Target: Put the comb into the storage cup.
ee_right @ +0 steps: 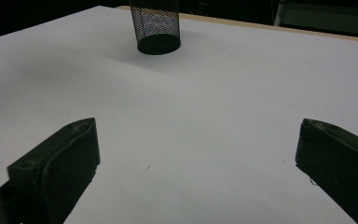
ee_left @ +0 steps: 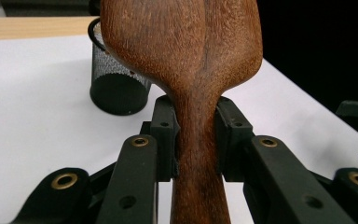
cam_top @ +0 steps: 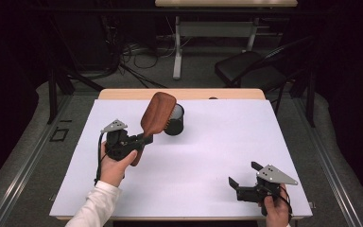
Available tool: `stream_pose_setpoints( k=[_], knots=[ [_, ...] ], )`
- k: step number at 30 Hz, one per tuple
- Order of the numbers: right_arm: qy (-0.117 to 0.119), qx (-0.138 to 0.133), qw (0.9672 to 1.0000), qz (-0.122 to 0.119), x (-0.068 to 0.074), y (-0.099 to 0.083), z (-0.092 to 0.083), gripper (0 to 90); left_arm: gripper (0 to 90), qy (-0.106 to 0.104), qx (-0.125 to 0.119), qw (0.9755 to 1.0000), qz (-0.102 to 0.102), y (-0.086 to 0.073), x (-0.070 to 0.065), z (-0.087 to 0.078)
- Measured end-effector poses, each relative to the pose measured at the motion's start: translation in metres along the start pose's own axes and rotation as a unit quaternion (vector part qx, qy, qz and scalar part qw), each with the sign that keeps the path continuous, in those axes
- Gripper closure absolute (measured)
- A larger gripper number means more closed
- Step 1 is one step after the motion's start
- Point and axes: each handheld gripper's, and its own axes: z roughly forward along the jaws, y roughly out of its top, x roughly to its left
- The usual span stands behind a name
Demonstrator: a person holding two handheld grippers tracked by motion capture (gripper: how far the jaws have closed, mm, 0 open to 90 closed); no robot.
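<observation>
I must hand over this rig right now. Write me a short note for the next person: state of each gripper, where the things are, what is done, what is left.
Left gripper: shut on the handle of the wooden hairbrush, which is lifted off the table, head tilted up over the black mesh cup.
Right gripper: open, holds nothing, low over the white table at its near right corner.
Mesh cup: upright near the far edge of the table.
Done: hairbrush is picked up and brought to the cup.
Left: probably to put the hairbrush into the cup and let go; it is not inside yet.
</observation>
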Motion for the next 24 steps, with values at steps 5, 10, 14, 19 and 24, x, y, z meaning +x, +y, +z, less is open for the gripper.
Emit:
stream_pose_setpoints(
  k=[5, 10, 14, 19, 24],
  knots=[
    [-0.001, 0.000, 1.0000, 0.000, -0.0005, -0.0005, 0.0011, 0.0, 72.3, -0.005, -0.026, 0.9997, -0.001, 0.0054, -0.0024, 0.0011],
    [0.000, 0.002, 1.0000, 0.001, -0.0004, -0.0006, 0.0012, 0.0, 72.3, -0.006, -0.041, 0.9991, 0.003, 0.0070, -0.0045, 0.0008],
    [0.001, 0.002, 1.0000, 0.002, -0.0003, -0.0008, 0.0024, 0.0, 72.3, -0.003, -0.052, 0.9985, 0.017, 0.0052, -0.0069, -0.0004],
    [0.001, 0.005, 1.0000, -0.003, 0.0006, -0.0005, 0.0043, 0.0, 72.3, -0.005, -0.067, 0.9974, 0.026, 0.0027, -0.0069, -0.0011],
    [0.002, 0.010, 0.9999, 0.002, 0.0001, 0.0006, 0.0067, 0.0, 72.3, -0.010, -0.076, 0.9966, 0.029, 0.0018, -0.0063, -0.0021]
  ],
)
